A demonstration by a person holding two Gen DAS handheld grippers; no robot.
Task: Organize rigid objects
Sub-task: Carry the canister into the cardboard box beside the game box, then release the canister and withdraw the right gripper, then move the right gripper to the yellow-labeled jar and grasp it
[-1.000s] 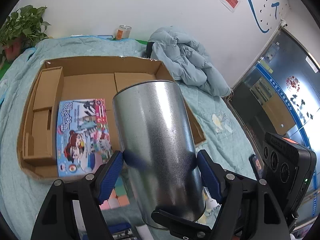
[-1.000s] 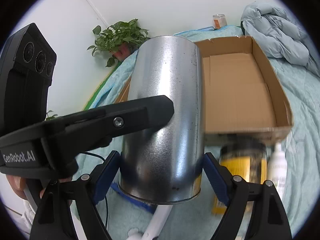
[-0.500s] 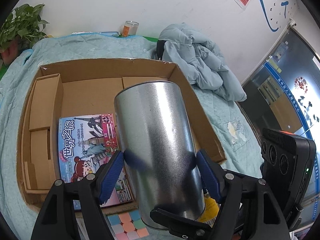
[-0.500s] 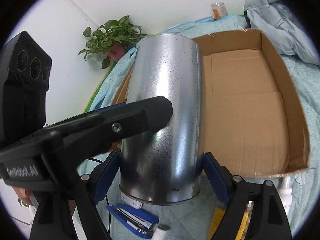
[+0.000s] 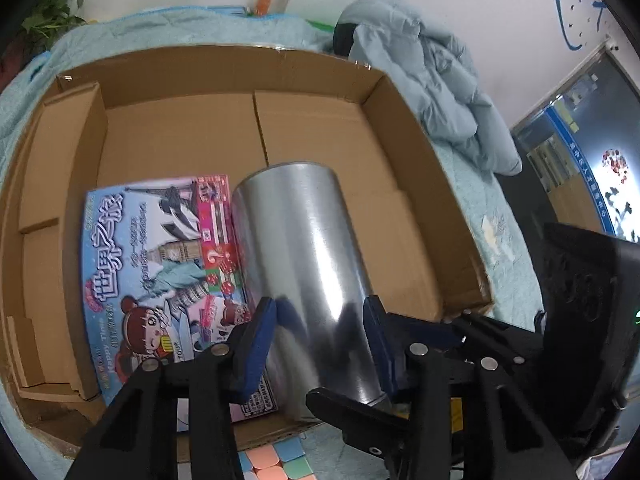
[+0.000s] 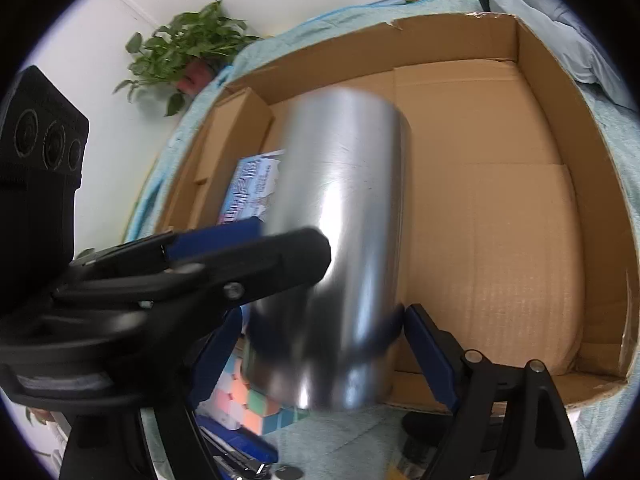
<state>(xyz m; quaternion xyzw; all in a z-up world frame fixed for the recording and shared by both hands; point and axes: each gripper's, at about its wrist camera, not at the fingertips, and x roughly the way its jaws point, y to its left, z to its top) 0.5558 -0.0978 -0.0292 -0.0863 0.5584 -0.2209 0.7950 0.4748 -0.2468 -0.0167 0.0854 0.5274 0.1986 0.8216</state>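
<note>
A large open cardboard box (image 5: 360,132) is seen ahead of and below both sets of fingers, resting on a pale blue quilt (image 5: 480,208). Flat on the box floor, to the left of the left gripper (image 5: 320,344), lies a colourful game box (image 5: 160,264).

A tall metal cylinder (image 5: 304,264) is held over the near part of the box, tilted away from the cameras. The left gripper's jaws have just been closing, and the cylinder stands between them; the blue pads appear to bear on its lower sides. The right gripper (image 6: 320,356) is spread wide around the cylinder's base, its right pad at the wall, though firm contact cannot be confirmed through the blur.

Just beneath the fingers, outside the near box wall, a pastel puzzle cube (image 6: 244,396) can be made out.

The smooth wall could slip through the pads if either grip is eased unevenly. The cylinder could also topple onto the game box if set down tilted.
</note>
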